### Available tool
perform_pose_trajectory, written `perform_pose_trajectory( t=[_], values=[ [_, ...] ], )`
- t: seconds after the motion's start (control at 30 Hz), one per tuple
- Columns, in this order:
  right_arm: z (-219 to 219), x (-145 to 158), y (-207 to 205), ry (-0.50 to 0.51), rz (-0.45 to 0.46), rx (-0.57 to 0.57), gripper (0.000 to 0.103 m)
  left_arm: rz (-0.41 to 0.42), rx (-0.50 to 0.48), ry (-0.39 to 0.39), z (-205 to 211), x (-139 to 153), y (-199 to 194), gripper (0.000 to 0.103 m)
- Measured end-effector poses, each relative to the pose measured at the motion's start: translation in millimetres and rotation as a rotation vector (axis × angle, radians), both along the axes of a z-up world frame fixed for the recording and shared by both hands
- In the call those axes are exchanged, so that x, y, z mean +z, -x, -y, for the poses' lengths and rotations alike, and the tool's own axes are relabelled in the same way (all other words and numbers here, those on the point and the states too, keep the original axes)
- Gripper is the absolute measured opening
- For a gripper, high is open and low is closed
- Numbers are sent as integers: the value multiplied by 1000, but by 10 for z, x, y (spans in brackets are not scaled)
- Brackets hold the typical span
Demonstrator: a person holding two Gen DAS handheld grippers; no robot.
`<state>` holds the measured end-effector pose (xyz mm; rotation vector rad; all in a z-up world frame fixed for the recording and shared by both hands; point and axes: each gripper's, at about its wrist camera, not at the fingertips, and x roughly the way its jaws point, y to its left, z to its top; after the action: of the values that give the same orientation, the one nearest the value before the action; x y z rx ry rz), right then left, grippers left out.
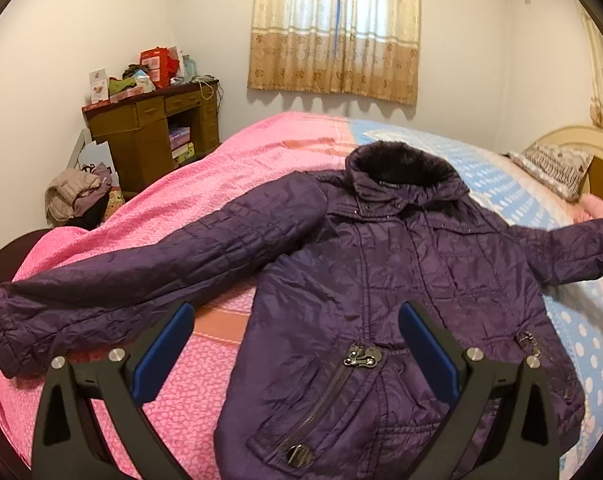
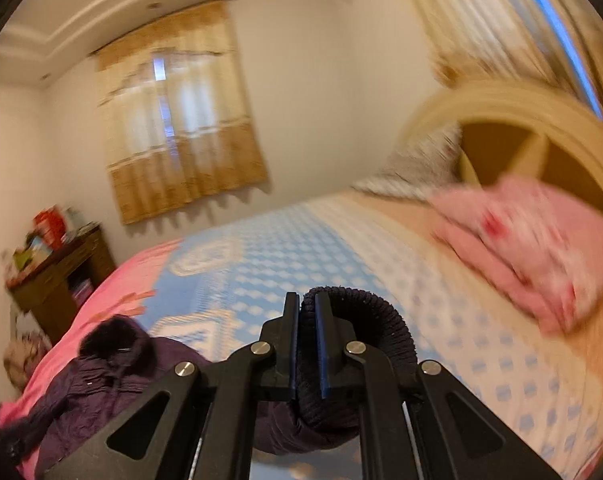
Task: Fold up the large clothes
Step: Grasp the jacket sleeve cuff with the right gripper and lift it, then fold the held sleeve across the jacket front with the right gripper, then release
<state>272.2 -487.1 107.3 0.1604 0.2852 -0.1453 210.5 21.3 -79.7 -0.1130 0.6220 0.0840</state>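
On the bed (image 1: 229, 168), the soft, bulky jacket (image 1: 381, 280) looks slippery; right gripper (image 2: 307, 312) pinches its ribbed cuff (image 2: 365, 320), left gripper (image 1: 297, 320) gapes empty.

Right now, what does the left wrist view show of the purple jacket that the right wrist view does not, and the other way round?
Only the left wrist view shows the whole purple jacket spread front-up on the bed, both sleeves out, zip pockets visible, with the left hand-held gripper open above its lower half.

Only the right wrist view shows the right hand-held gripper shut on the ribbed cuff of one sleeve, lifted off the blue-and-white cover.

Both show the jacket's furry collar, the curtained window and the cluttered wooden desk.
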Motion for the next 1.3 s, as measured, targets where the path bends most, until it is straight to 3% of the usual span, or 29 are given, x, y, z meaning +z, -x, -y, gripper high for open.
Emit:
perform_pose_trajectory(
  t=[0.2,0.37,0.53,0.7,0.87,0.93,1.0,1.07,1.2,1.3],
  values=[
    [-1270,525,-216,191,47,185,6,14,-2,38,-121,-6,55,103],
    [-2431,529,-374,335,42,357,5,29,11,67,-250,-37,122,103],
    [-3538,49,-444,481,-19,543,5,41,21,107,-461,-62,176,103],
    [-4433,-855,-540,570,-119,727,5,62,46,117,-620,-19,192,103],
    [-4755,-1769,-741,545,-240,836,5,57,90,118,-747,-51,153,103],
    [-4799,-2087,-878,502,-304,874,6,24,42,152,-756,-125,105,103],
    [-4699,-2277,-973,413,-390,874,14,-25,6,187,-763,-216,62,103],
    [-4448,-2280,-939,322,-400,885,58,-61,-25,214,-748,-295,15,103],
    [-3968,-2153,-714,249,-344,856,62,-88,-86,264,-652,-324,-139,100],
    [-3567,-2113,-567,217,-317,791,63,-105,-158,255,-410,-248,-362,97]
  ],
)
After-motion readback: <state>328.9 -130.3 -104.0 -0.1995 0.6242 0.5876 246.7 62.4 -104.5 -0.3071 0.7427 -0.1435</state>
